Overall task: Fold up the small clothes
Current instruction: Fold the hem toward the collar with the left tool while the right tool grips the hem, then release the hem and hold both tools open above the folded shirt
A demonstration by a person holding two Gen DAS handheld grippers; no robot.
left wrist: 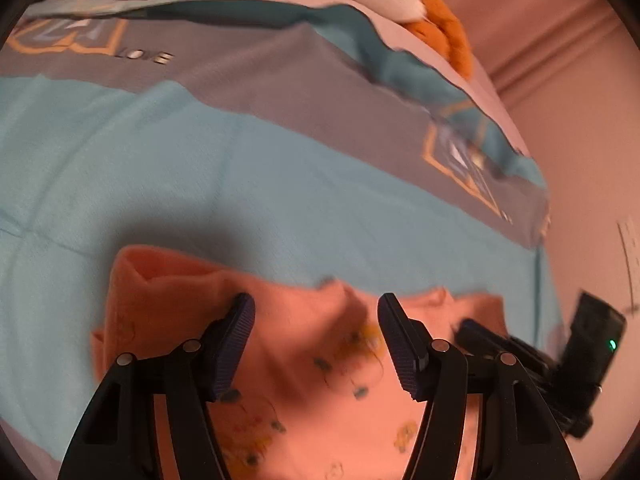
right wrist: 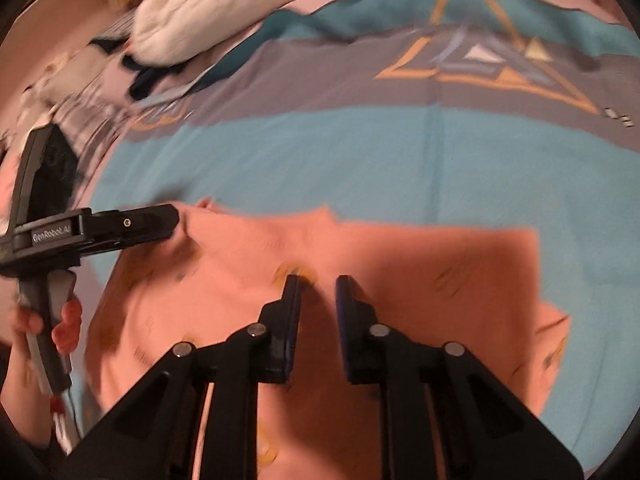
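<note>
A blue-and-grey bedspread (left wrist: 240, 168) is covering the bed, with a white pillow (right wrist: 248, 4) and an orange cloth (left wrist: 444, 36) lying beyond it.

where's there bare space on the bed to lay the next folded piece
The widest free patch is the light blue band of the bedspread, between the pink printed garment and the grey band with triangle prints. Blue also shows bare on that view's right of the garment. The far end is crowded: a white plush pillow, an orange soft item, and dark clothes.
</note>
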